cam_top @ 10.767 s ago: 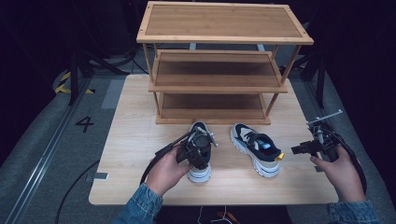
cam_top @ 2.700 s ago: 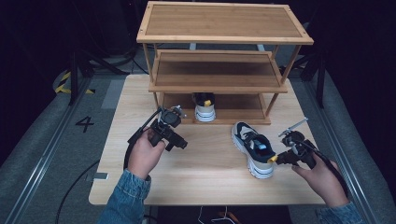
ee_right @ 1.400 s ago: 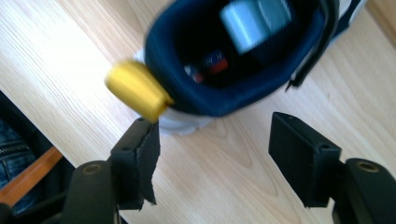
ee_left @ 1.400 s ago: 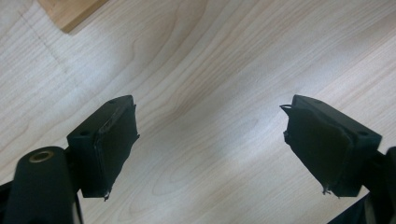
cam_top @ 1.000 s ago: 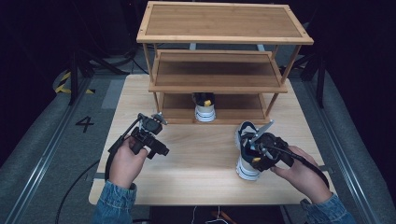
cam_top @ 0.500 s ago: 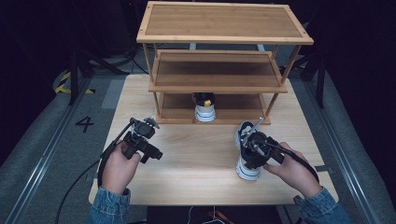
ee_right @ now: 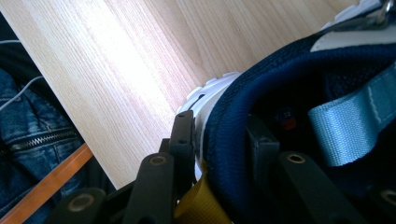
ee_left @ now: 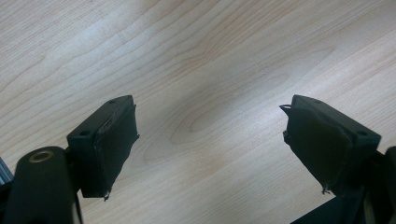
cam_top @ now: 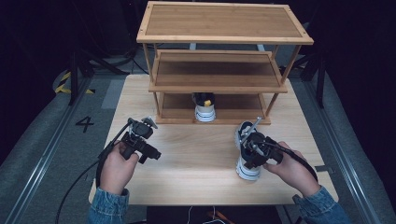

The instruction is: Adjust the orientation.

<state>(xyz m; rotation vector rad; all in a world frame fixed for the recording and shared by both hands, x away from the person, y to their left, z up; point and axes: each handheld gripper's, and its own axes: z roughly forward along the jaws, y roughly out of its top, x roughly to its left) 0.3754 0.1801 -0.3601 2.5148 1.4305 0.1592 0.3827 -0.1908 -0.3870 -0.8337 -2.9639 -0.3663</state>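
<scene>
Right gripper has clamped sneaker collar, seen close-up

Sneaker on bottom shelf: front half hidden under the middle shelf.
Sneaker under right tool: middle covered by the tool.

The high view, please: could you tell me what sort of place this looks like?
Probably a recording studio or lab, not a home: a light wooden table with a three-tier bamboo shoe rack stands before black surroundings, and the grey floor bears a painted number 4.
</scene>
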